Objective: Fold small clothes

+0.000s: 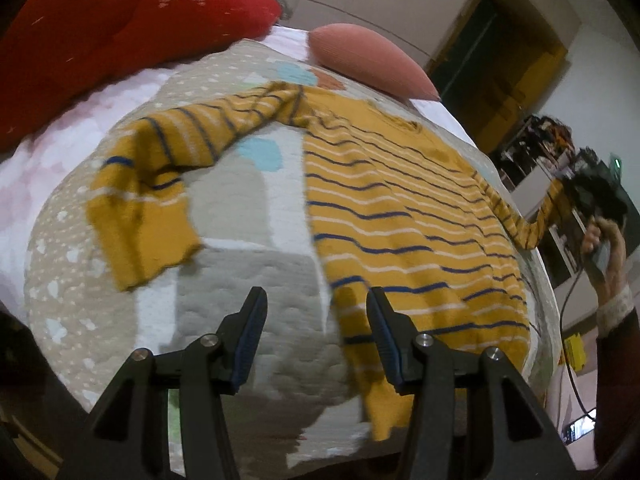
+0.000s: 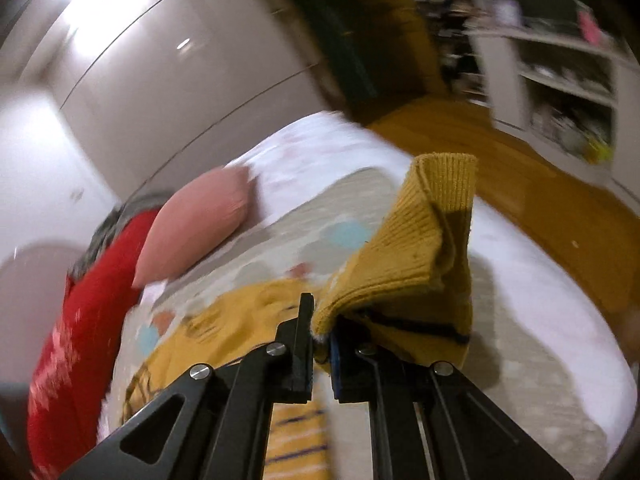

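Observation:
A mustard-yellow sweater (image 1: 404, 208) with blue and white stripes lies spread flat on a patterned quilt (image 1: 248, 280) on a bed. Its left sleeve (image 1: 160, 168) lies bent across the quilt. My left gripper (image 1: 318, 316) hovers open over the sweater's lower left hem corner, and the hem edge lies beside the right finger (image 1: 386, 332). My right gripper (image 2: 322, 324) is shut on the right sleeve's ribbed cuff (image 2: 432, 232), which stands up above the jaws. The left wrist view shows this gripper (image 1: 596, 196) at the far right, holding the sleeve stretched up off the bed.
A red pillow (image 1: 120, 32) and a pink cushion (image 1: 368, 56) lie at the head of the bed. A white sheet (image 2: 520, 280) shows around the quilt. Beyond are a wardrobe (image 2: 160, 80), a wooden floor (image 2: 540, 184) and white shelves (image 2: 560, 80). A cable (image 1: 568, 344) hangs below the person's hand (image 1: 604, 240).

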